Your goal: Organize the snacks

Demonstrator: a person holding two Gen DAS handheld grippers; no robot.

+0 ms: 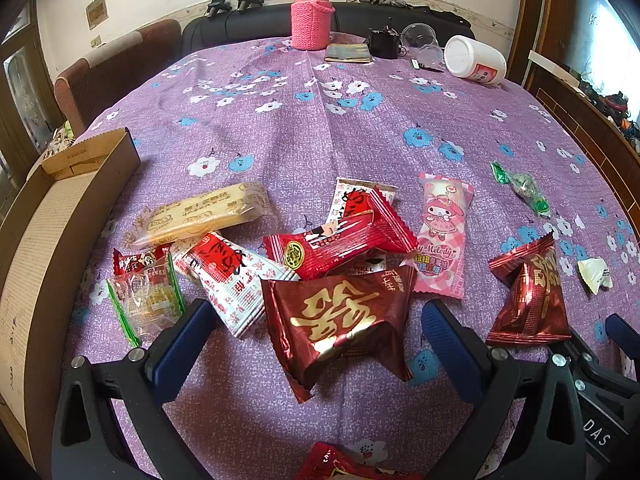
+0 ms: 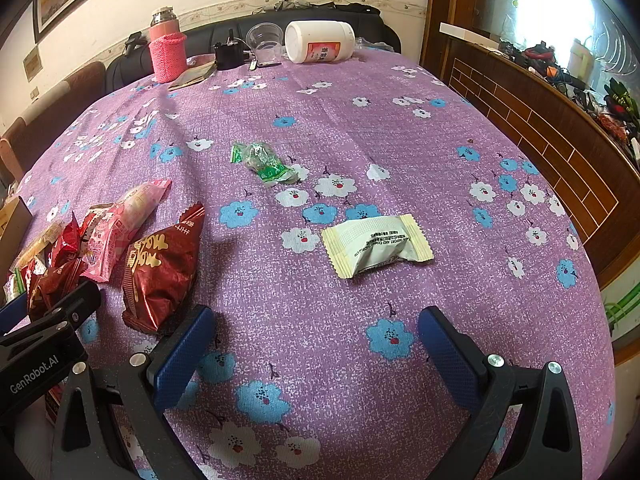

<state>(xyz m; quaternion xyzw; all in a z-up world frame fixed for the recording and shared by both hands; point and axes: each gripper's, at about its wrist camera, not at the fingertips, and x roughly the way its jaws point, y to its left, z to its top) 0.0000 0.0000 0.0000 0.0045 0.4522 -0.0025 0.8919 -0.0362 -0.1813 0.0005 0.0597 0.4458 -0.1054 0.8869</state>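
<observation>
Several wrapped snacks lie in a heap on the purple flowered tablecloth (image 1: 320, 128). My left gripper (image 1: 316, 328) is open, its blue fingers either side of a dark red pack with a gold character (image 1: 340, 320). Behind it lie a bright red packet (image 1: 340, 244), a white-and-red packet (image 1: 228, 276), a beige biscuit pack (image 1: 204, 216), a clear green-edged wrapper (image 1: 148, 304) and a pink My Melody pack (image 1: 442, 236). My right gripper (image 2: 316, 340) is open over bare cloth. A cream packet (image 2: 376, 244) and green candy (image 2: 264, 164) lie beyond it, a dark red pack (image 2: 160, 276) to its left.
An open cardboard box (image 1: 48, 232) stands at the table's left edge. At the far side stand a pink knit-sleeved flask (image 1: 312, 12), a clear cup (image 1: 420, 40), a tipped white jar (image 1: 476, 60) and a black item (image 1: 384, 42). A wooden cabinet (image 2: 540, 128) borders the right.
</observation>
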